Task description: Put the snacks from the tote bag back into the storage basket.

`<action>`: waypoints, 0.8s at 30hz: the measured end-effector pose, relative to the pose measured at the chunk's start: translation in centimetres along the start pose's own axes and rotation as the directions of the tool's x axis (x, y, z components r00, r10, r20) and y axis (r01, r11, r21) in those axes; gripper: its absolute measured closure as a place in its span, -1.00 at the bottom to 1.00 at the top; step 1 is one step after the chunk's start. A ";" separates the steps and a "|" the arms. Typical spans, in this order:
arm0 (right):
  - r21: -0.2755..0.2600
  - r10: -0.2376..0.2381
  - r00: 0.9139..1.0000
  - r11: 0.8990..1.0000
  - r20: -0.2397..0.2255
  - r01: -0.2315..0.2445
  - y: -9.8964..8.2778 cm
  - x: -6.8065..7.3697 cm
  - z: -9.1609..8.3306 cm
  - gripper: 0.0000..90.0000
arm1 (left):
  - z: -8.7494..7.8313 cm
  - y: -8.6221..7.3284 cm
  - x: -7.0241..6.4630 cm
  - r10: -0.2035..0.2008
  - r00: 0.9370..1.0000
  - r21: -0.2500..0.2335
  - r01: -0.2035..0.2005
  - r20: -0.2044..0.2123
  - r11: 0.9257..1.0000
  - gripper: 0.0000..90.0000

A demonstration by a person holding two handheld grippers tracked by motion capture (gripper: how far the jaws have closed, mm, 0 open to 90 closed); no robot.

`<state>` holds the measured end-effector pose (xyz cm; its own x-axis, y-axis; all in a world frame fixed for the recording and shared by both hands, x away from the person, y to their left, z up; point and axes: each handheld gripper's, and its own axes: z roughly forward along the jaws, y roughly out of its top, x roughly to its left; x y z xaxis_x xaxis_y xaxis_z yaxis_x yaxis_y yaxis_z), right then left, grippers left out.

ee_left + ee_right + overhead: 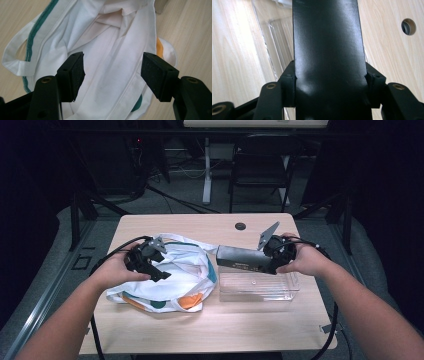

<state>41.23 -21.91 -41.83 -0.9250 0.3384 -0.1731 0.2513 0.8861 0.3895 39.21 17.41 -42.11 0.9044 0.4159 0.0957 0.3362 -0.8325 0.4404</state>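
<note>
Nearest the camera, the person's two forearms are seen coming in over the wooden table [150,330]. A white cloth bag [175,277] with green trim and an orange patch is spread on the table's left half; the left gripper [159,270] is held over it with its jaws apart, the white cloth lying between and beneath the pads [75,72] without being pinched. A long dark box [242,260] is clamped across its width by the right gripper [272,265] and held above a clear plastic tray [257,287]. A round hole [240,226] is cut in the tabletop. Behind, a dark chair [260,165] is seen in the dim room.
</note>
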 end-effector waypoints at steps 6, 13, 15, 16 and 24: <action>0.005 0.025 1.000 1.000 0.004 -0.025 -1.0 -0.3 0.4 -0.07 | 1.1 -1.1 -0.7 -0.006 1.000 0.011 0.006 0.011 1.000 -0.19; 0.023 0.037 0.999 0.999 0.000 -0.037 -1.7 -0.5 1.5 -0.07 | 1.8 -2.2 -1.1 -0.043 0.999 -0.017 0.043 0.019 0.999 -0.17; 0.025 0.046 0.999 0.999 -0.003 -0.046 -1.9 -0.4 2.0 -0.07 | 1.9 -2.4 -1.2 -0.041 0.999 -0.014 0.042 0.020 0.999 -0.17; 0.025 0.049 0.999 0.999 -0.004 -0.049 -2.0 -0.5 2.2 -0.07 | 2.0 -2.5 -1.3 -0.042 0.999 -0.015 0.043 0.020 0.999 -0.17; 0.053 0.069 0.998 0.996 -0.011 -0.068 -2.7 -0.8 4.2 -0.07 | 2.4 -3.2 -1.4 -0.052 0.998 -0.008 0.052 0.023 0.999 -0.16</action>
<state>42.53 -23.28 -46.56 -0.9087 0.3947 -0.1356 0.3282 0.8766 0.3519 37.47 18.61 -45.78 0.8916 0.4498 0.0520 0.3806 -0.8067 0.4520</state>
